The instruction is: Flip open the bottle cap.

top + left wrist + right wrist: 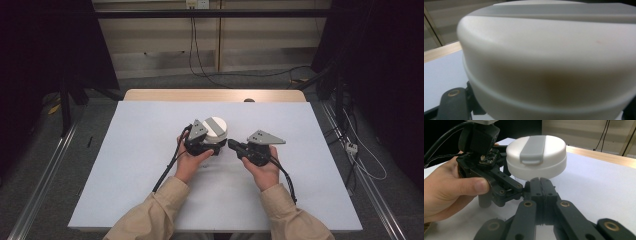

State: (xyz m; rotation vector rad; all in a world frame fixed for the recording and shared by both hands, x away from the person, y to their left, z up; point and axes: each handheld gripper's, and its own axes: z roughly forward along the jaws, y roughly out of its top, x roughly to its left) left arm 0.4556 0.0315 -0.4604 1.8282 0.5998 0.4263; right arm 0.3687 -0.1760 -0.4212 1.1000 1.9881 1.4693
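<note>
At mid-table, my left gripper (212, 146) clasps the white lidded container (216, 128).
My right gripper (540, 185) sits just beside it on the white mat (150, 150), jaws pressed together, empty.

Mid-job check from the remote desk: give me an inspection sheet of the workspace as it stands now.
Surface: white sheet over a wooden table.
Job's things: white round container with a grey lid tab, upright, mid-table.
Clutter: nothing seen on the sheet.
Grippers: left gripper at the container, jaws beside its lower body, grip not confirmed; right gripper has its jaws together, empty, tips just below the container.
Cables: black cable trails from the left gripper.
Surroundings: grey floor, floor cables, dark frame.
</note>
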